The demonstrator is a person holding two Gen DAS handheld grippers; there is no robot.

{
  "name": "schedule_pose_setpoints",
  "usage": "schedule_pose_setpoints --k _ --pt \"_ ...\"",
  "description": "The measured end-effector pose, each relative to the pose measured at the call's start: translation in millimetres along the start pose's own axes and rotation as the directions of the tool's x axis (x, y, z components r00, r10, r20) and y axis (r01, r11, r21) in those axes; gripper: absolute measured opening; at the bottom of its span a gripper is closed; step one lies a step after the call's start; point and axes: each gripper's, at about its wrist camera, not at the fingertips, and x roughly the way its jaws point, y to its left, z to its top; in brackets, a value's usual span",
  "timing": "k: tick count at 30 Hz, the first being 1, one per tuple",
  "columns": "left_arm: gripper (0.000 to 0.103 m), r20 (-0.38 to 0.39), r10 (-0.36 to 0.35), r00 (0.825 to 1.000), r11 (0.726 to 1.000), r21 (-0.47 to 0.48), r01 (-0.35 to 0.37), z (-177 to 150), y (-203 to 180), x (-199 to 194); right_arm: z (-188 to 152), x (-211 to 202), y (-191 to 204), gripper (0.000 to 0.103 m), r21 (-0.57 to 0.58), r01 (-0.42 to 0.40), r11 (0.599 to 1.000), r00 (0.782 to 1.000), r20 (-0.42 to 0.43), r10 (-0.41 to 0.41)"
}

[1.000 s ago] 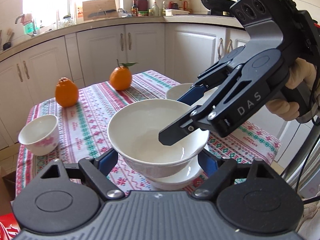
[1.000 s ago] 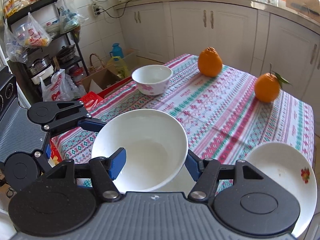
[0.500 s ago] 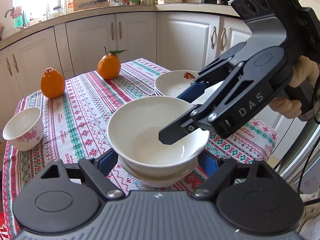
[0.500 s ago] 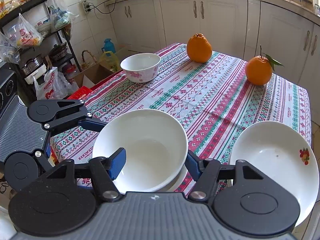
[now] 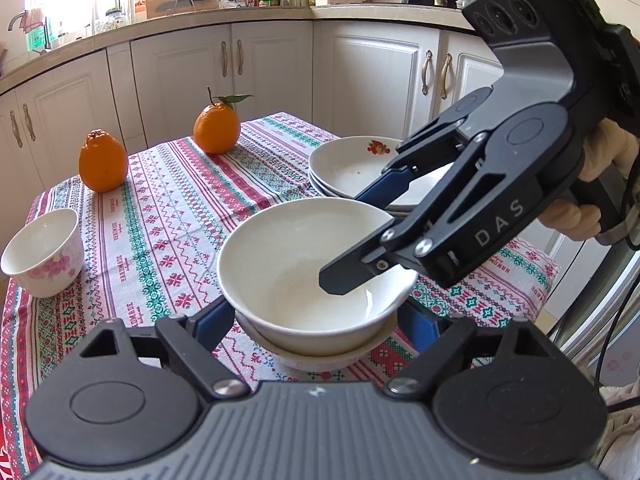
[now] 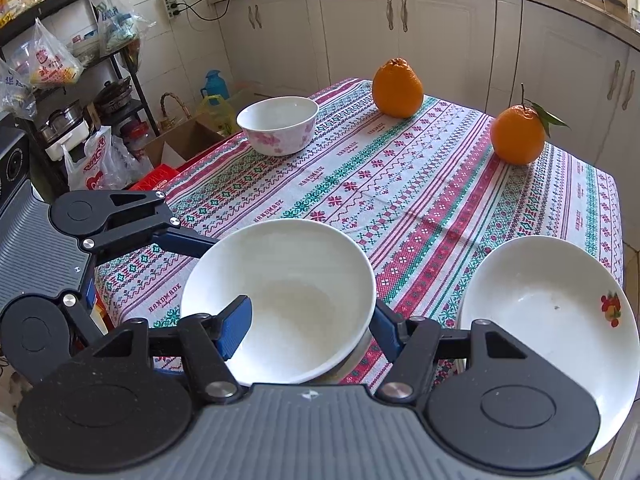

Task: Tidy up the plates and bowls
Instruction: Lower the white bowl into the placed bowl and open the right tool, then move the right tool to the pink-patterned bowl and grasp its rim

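Two white bowls [image 5: 312,276] sit one inside the other at the near edge of the table [image 6: 400,200]. The right gripper [image 6: 308,324] has one finger inside the top bowl and one outside; its jaws look clenched on the rim. The left gripper [image 5: 316,320] is spread wide around the stack, not squeezing. Just beside it are stacked plates [image 6: 548,312]. Farther off stand a small flowered bowl [image 6: 278,124] and two oranges [image 6: 397,87].
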Motion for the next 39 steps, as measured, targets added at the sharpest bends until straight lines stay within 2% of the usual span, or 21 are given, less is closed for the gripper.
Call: schedule_pose_setpoints --k 3,7,15,27,32,35,39 --pt "0.092 0.001 -0.004 1.0 1.0 0.001 0.004 -1 0 0 -1 0 0 0.071 -0.003 0.001 1.0 1.0 0.004 -0.001" --pt "0.097 0.007 -0.002 1.0 1.0 0.012 0.002 -2 -1 -3 -2 -4 4 0.094 -0.013 -0.003 1.0 1.0 0.028 0.003" --pt "0.097 0.011 0.021 1.0 1.0 -0.005 -0.021 -8 6 -19 -4 -12 11 0.103 -0.034 0.016 0.999 0.998 0.064 -0.014" --pt "0.097 0.021 0.163 0.986 0.983 -0.087 -0.161 -27 50 -44 17 -6 27 0.103 -0.025 0.074 0.997 0.991 0.11 -0.071" --pt "0.097 0.01 0.265 0.964 0.96 -0.1 -0.262 -32 79 -46 41 7 38 0.103 -0.024 0.115 0.993 0.985 0.131 -0.11" --pt "0.097 -0.002 0.307 0.952 0.946 -0.11 -0.305 -31 101 -49 58 18 50 0.103 -0.052 0.163 0.985 0.978 0.138 -0.155" --pt "0.097 -0.007 0.355 0.935 0.93 -0.101 -0.354 -27 132 -55 82 37 65 0.103 -0.085 0.184 0.979 0.975 0.142 -0.171"
